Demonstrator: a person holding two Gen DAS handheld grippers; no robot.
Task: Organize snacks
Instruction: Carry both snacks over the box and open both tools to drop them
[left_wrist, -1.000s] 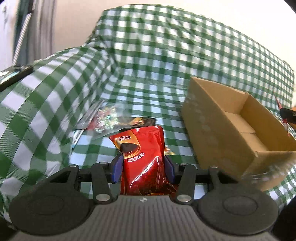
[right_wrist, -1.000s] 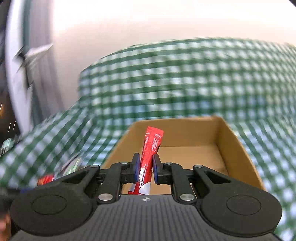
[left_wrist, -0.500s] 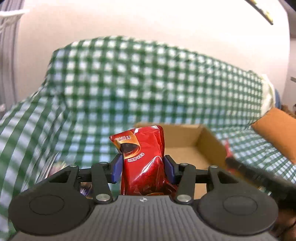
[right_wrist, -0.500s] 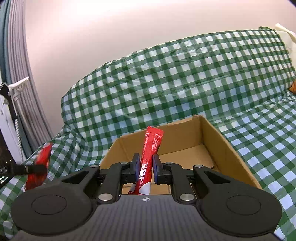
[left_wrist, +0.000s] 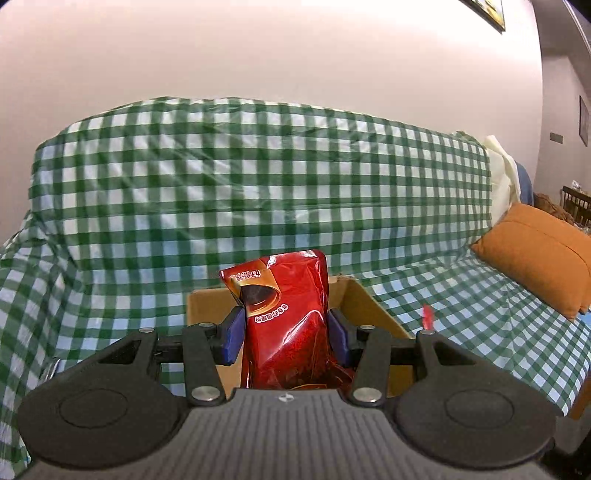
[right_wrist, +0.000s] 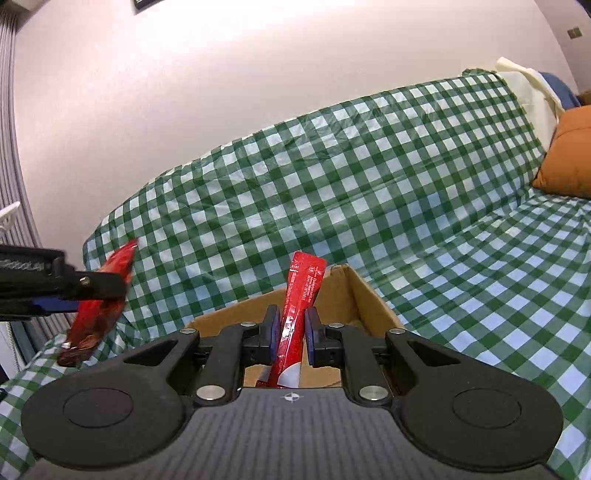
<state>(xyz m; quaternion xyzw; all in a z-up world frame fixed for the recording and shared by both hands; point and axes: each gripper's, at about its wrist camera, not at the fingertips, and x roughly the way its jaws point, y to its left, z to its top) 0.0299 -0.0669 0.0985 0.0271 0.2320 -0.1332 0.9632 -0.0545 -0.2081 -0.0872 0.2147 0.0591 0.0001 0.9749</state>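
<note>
Cardboard box (left_wrist: 362, 299) on the checked sofa cover (left_wrist: 258, 184); contents hidden. Left gripper (left_wrist: 286, 332) fingers clamp a red snack bag (left_wrist: 288, 321); right gripper (right_wrist: 290, 332) fingers pinch a red stick packet (right_wrist: 301, 295).

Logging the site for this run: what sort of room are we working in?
Most likely a home living room. A sofa draped in a green checked cover sits against a plain wall, with an orange cushion at its far end and a cardboard box on the seat. Framed pictures hang above.
</note>
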